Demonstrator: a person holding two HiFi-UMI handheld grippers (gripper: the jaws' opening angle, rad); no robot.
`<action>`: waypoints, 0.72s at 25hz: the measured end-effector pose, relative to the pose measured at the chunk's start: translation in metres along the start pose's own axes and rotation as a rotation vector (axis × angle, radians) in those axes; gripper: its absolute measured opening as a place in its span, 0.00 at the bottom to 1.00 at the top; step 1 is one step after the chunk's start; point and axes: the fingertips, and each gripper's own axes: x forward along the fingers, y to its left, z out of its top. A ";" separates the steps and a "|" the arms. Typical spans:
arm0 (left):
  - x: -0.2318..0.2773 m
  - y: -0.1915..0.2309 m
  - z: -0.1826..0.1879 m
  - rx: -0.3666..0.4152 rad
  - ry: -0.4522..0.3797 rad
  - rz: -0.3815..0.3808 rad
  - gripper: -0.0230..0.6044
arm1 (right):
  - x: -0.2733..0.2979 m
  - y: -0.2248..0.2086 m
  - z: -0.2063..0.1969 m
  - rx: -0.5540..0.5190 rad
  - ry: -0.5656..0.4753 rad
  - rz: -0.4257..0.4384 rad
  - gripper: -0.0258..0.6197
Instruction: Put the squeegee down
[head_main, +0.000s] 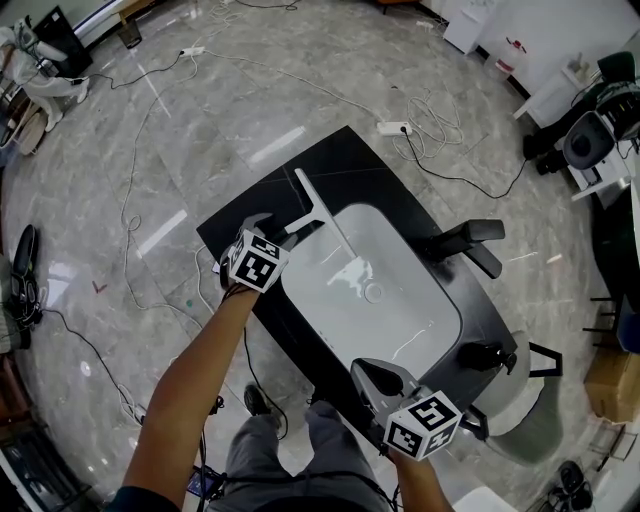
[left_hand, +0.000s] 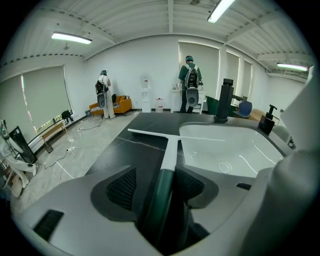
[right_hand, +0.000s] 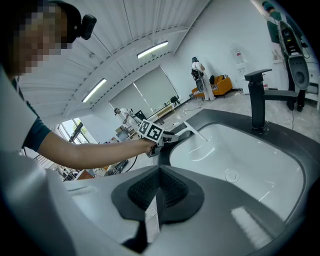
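Note:
The squeegee (head_main: 318, 208) has a white blade and neck and a dark green handle (left_hand: 161, 200). Its blade rests on the black counter (head_main: 345, 160) at the far left corner of the white sink (head_main: 400, 335). My left gripper (head_main: 280, 231) stands open around the handle; in the left gripper view (left_hand: 159, 174) there is a gap beside the left pad (left_hand: 122, 187). My right gripper (head_main: 372, 372) hovers at the counter's near edge, shut and empty, its pads meeting in the right gripper view (right_hand: 160, 172). That view also shows the squeegee (right_hand: 197, 131) and the left gripper (right_hand: 170, 136).
A black faucet (head_main: 470, 240) and a black soap dispenser (head_main: 485, 355) stand on the sink's right side. Cables and a power strip (head_main: 394, 128) lie on the floor behind the counter. A chair (head_main: 530, 400) sits at the right. Two people (left_hand: 190, 85) stand far off.

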 end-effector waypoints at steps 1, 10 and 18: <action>0.000 0.001 0.000 0.001 0.000 0.007 0.40 | 0.000 0.000 0.000 0.000 -0.001 -0.001 0.05; -0.009 -0.014 0.000 0.043 -0.043 -0.092 0.39 | 0.001 0.009 0.007 -0.006 -0.006 -0.004 0.05; -0.019 -0.018 -0.009 0.045 -0.067 -0.128 0.39 | 0.006 0.024 0.018 -0.028 -0.009 -0.003 0.05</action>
